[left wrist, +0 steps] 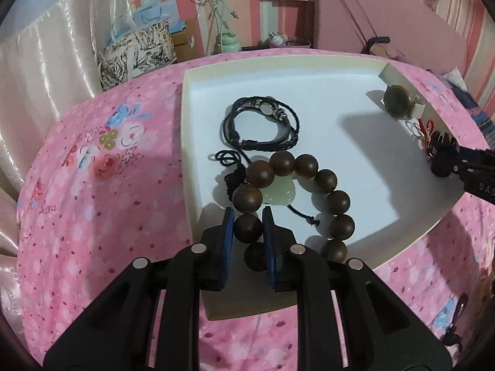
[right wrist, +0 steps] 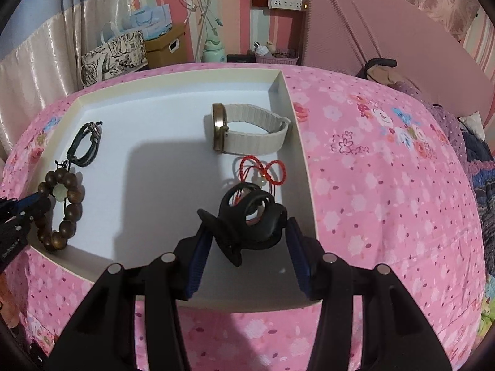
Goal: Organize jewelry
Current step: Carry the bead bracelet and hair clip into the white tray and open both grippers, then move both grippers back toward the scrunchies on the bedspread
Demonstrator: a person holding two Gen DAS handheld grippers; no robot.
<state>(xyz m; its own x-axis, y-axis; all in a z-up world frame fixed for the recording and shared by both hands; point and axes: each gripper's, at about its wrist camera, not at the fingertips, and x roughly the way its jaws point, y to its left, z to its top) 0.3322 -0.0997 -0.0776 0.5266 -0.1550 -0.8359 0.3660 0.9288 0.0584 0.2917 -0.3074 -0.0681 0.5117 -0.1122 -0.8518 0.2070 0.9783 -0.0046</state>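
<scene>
Wooden bead bracelet (left wrist: 297, 198) lies at the near-left end of the white tray (left wrist: 324, 71), looped over a pale jade pendant (left wrist: 278, 193) on a black cord. Left gripper (left wrist: 248, 227) is narrowed onto one bead at the bracelet's near side, blue pads (left wrist: 228, 232) touching that bead on both sides; the next bead down sits partly hidden between the fingers. Black braided bracelet (left wrist: 263, 123) lies just beyond the beads, touching the cord.

Right gripper (right wrist: 246, 241) stands fairly wide, with a black hair claw clip (right wrist: 247, 225) between its pads; the left pad touches the clip, contact on the right pad is hard to make out, so cannot tell if it really grips. Red string bracelet (right wrist: 263, 170) lies just past the clip, partly hidden behind it. White-strap watch (right wrist: 247, 133) stands on its edge near the tray's right wall.

Tray rests on a pink floral bedspread (right wrist: 386, 185). Tray's near edge is cut off by the gripper bodies in both views.
</scene>
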